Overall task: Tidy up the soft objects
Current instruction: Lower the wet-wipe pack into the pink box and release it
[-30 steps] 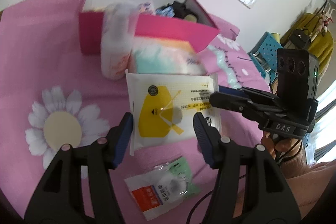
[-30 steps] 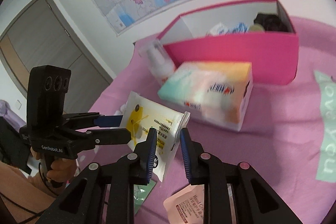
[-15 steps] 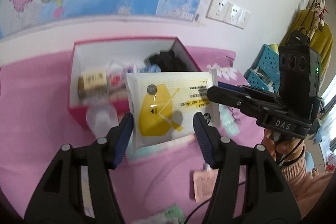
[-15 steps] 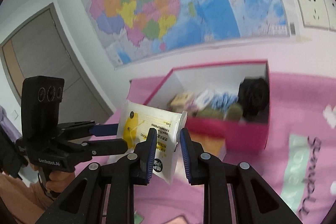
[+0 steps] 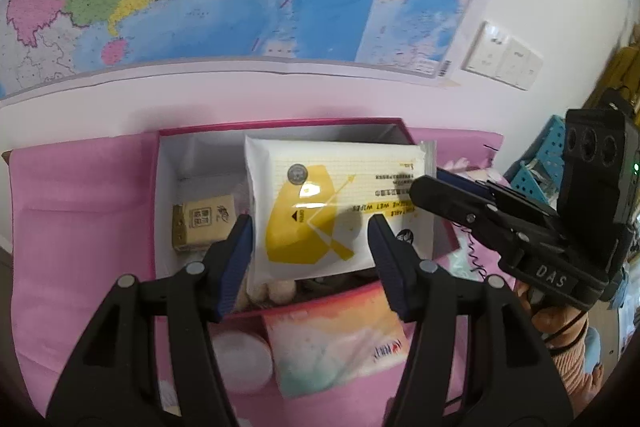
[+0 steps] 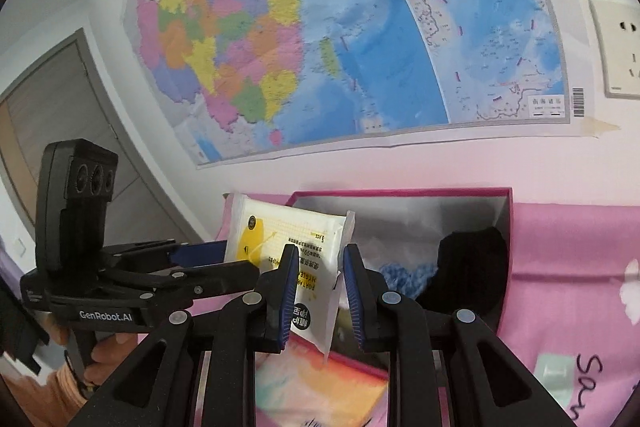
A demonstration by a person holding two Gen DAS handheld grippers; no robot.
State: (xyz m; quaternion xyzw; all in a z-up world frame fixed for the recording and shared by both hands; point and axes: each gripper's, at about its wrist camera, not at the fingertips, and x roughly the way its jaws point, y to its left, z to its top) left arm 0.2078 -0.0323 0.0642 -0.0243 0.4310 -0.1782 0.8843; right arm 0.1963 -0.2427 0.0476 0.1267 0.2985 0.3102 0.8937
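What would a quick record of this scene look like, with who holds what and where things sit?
Held item: wet wipes pack, above the open box
Left gripper: fingers flank the pack's width, apparently gripping
Right gripper: closed on the pack's end
Container: pink box on pink bedcover
Inside box: tan packet, blue knit item, black item
Outside, against the box's near wall: tissue pack
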